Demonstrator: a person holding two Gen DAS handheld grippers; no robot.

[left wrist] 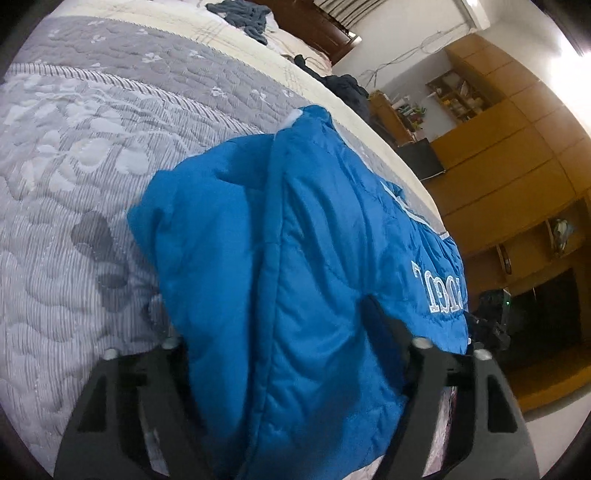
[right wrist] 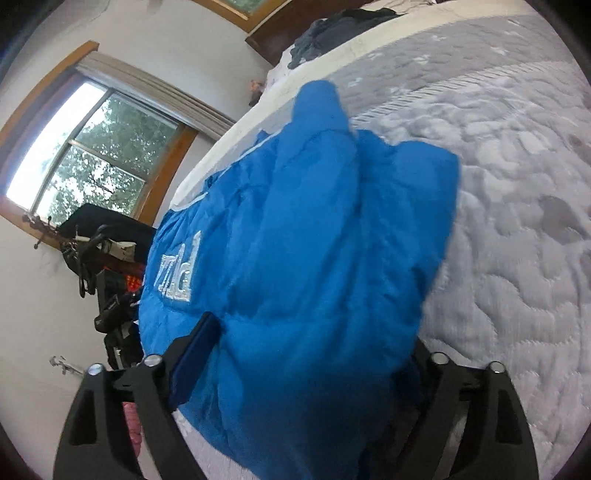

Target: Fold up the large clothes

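A blue padded jacket (left wrist: 314,240) with white lettering lies folded in a thick bundle on the grey quilted bed (left wrist: 74,184). My left gripper (left wrist: 277,317) straddles its near edge, fingers spread wide; the cloth drapes over the left finger, and the right finger (left wrist: 380,317) shows dark against the fabric. In the right wrist view the same jacket (right wrist: 314,240) fills the gap of my right gripper (right wrist: 314,332), also spread wide. Its left finger (right wrist: 199,347) rests beside the bundle; the right one is hidden under cloth.
Dark clothes (left wrist: 240,14) are heaped near the wooden headboard. Wooden cabinets and shelves (left wrist: 498,166) stand beyond one side of the bed. A window (right wrist: 92,158) and a cluttered black stand (right wrist: 103,240) lie off the other side. Bare quilt (right wrist: 517,258) stretches past the jacket.
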